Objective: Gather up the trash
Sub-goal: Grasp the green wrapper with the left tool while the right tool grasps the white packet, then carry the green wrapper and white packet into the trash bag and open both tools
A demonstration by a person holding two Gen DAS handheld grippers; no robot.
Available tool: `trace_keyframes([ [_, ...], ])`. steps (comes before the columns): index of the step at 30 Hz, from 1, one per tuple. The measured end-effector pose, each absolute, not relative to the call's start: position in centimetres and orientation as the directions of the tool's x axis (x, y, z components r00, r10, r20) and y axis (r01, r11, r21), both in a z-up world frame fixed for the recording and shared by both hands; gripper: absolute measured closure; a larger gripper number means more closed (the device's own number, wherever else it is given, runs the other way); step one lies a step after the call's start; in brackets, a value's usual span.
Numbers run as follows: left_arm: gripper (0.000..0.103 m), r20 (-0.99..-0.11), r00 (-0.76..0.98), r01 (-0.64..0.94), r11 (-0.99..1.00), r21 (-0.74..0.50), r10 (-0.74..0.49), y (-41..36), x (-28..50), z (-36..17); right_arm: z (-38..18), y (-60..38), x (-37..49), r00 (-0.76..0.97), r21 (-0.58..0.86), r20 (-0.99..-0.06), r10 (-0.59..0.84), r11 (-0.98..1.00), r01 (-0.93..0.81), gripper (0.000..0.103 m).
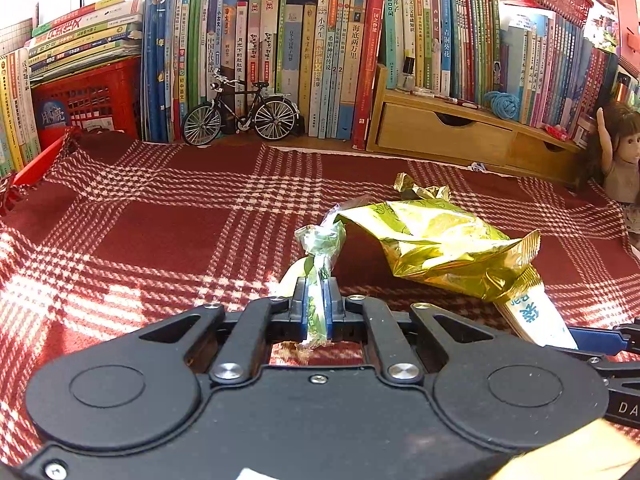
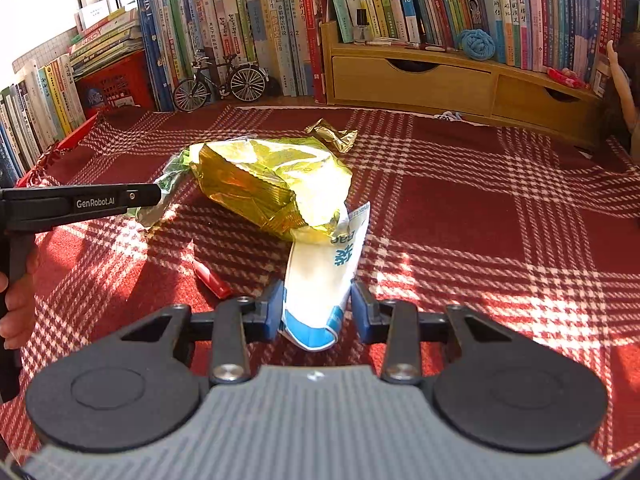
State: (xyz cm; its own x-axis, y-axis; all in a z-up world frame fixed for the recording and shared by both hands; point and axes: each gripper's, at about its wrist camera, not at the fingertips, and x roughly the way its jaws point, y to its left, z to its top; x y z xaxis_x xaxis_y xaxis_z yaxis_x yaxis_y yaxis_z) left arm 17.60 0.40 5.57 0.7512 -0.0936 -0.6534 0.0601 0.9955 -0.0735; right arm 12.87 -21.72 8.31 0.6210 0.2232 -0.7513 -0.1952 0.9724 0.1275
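From my left wrist, my left gripper (image 1: 319,294) was pinched tight on a clear green wrapper (image 1: 321,242), with the gold foil bag (image 1: 436,246) at two o'clock on the plaid cloth (image 1: 160,236).

From my right wrist, my right gripper (image 2: 317,308) stood partly open around a white-and-blue packet (image 2: 320,280); pad contact was unclear. Only this view showed a red scrap (image 2: 211,279) at ten o'clock.

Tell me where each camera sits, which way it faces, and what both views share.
Left wrist: on the left gripper, facing the bookshelf; its pads pinch a clear green wrapper.
Right wrist: on the right gripper, facing the same way; a white-blue packet lies between its pads; a hand shows left.
Shared: gold bag, model bicycle.
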Motion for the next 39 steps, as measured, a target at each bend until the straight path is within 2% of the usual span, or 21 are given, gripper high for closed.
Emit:
trace_keyframes([
  [9, 0.095, -0.664, 0.728, 0.130, 0.985, -0.113, -0.172, 1.9, 9.0, 6.8, 9.7, -23.5, 6.1, 0.608, 0.107, -0.770, 0.194, 0.978, -0.177, 0.062],
  [11, 0.093, -0.679, 0.710, 0.156, 0.982, -0.110, -0.189, 1.9, 7.2, 6.7, 9.6, -23.7, 4.5, 0.599, 0.099, -0.777, 0.193, 0.977, -0.187, 0.057],
  [12, 0.089, -0.682, 0.704, 0.165, 0.980, -0.110, -0.195, 1.9, 6.5, 6.7, 9.5, -23.9, 4.0, 0.597, 0.094, -0.779, 0.190, 0.978, -0.188, 0.055],
  [13, 0.087, -0.684, 0.702, 0.170, 0.979, -0.111, -0.200, 2.0, 5.7, 6.6, 9.4, -24.0, 3.3, 0.599, 0.087, -0.779, 0.184, 0.978, -0.187, 0.042],
  [14, 0.084, -0.682, 0.703, 0.173, 0.979, -0.112, -0.202, 2.1, 5.3, 6.6, 9.3, -24.0, 2.9, 0.602, 0.079, -0.779, 0.177, 0.979, -0.186, 0.036],
  [16, 0.068, -0.669, 0.719, 0.174, 0.981, -0.085, -0.186, 2.0, 4.5, 6.5, 9.1, -24.1, 2.4, 0.607, 0.061, -0.778, 0.160, 0.982, -0.181, 0.035],
  [17, 0.056, -0.659, 0.733, 0.171, 0.983, -0.066, -0.171, 2.0, 4.3, 6.6, 9.0, -24.2, 2.3, 0.610, 0.055, -0.778, 0.153, 0.983, -0.176, 0.032],
  [18, 0.049, -0.648, 0.745, 0.166, 0.985, -0.050, -0.158, 1.9, 4.3, 6.6, 8.9, -24.3, 2.3, 0.613, 0.052, -0.776, 0.149, 0.984, -0.172, 0.031],
  [21, 0.038, -0.632, 0.759, 0.156, 0.986, -0.057, -0.157, 2.1, 5.2, 6.8, 8.8, -24.3, 2.6, 0.624, 0.047, -0.769, 0.138, 0.986, -0.159, 0.026],
  [26, 0.032, -0.656, 0.717, 0.171, 0.972, -0.163, -0.236, 2.0, 7.3, 6.1, 8.4, -24.1, 3.7, 0.632, 0.054, -0.762, 0.143, 0.986, -0.159, 0.019],
  [31, 0.032, -0.666, 0.692, 0.203, 0.961, -0.190, -0.278, 0.1, 7.7, 5.2, 7.5, -22.9, 4.5, 0.620, 0.045, -0.771, 0.145, 0.984, -0.174, 0.018],
  [34, 0.033, -0.666, 0.689, 0.238, 0.958, -0.163, -0.284, -1.4, 7.8, 4.9, 6.9, -22.2, 4.8, 0.613, 0.029, -0.778, 0.136, 0.983, -0.181, 0.018],
  [35, 0.041, -0.678, 0.683, 0.239, 0.960, -0.144, -0.272, -1.9, 8.1, 4.6, 6.7, -22.0, 4.8, 0.609, 0.027, -0.782, 0.135, 0.983, -0.183, 0.022],
  [36, 0.068, -0.695, 0.673, 0.225, 0.965, -0.134, -0.254, -2.3, 8.4, 4.0, 6.7, -21.9, 4.7, 0.605, 0.029, -0.784, 0.137, 0.982, -0.186, 0.027],
  [37, 0.082, -0.714, 0.655, 0.209, 0.968, -0.142, -0.246, -2.4, 8.7, 3.5, 6.7, -21.7, 4.5, 0.609, 0.022, -0.782, 0.132, 0.983, -0.184, 0.035],
  [39, 0.081, -0.703, 0.658, 0.192, 0.963, -0.191, -0.270, -2.0, 8.6, 3.3, 7.0, -21.6, 4.1, 0.620, 0.009, -0.774, 0.128, 0.982, -0.191, 0.044],
])
